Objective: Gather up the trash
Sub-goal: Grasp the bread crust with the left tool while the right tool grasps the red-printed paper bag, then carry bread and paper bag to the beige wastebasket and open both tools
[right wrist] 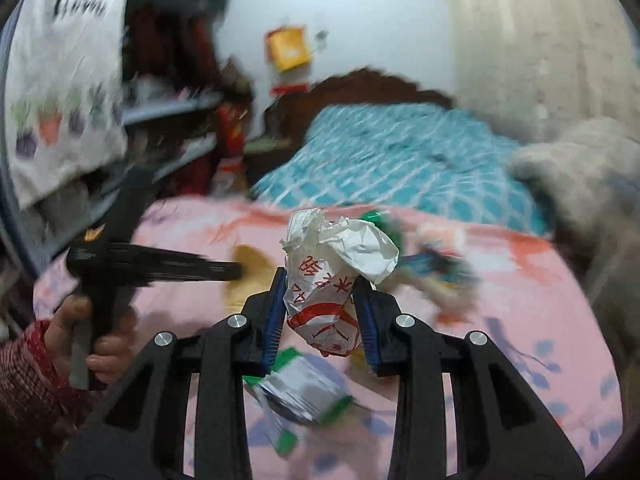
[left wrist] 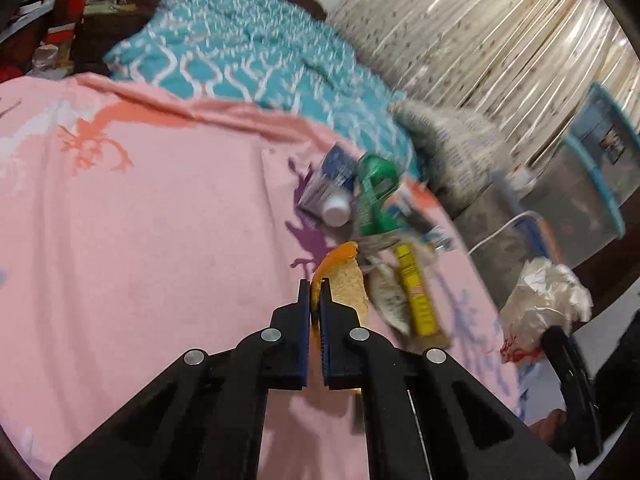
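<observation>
Two jaws pinch curved peel (left wrist: 344, 280), crumpled paper (right wrist: 340, 264).

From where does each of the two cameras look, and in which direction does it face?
Left wrist: on the left gripper, looking along the pink bedsheet at the trash pile; its fingers pinch an orange peel; the right gripper shows at the right edge.
Right wrist: on the right gripper, facing the headboard; its pads clamp a crumpled white bag; the left gripper and a hand show at left.
Shared: bedsheet, teal blanket, white bag.
</observation>
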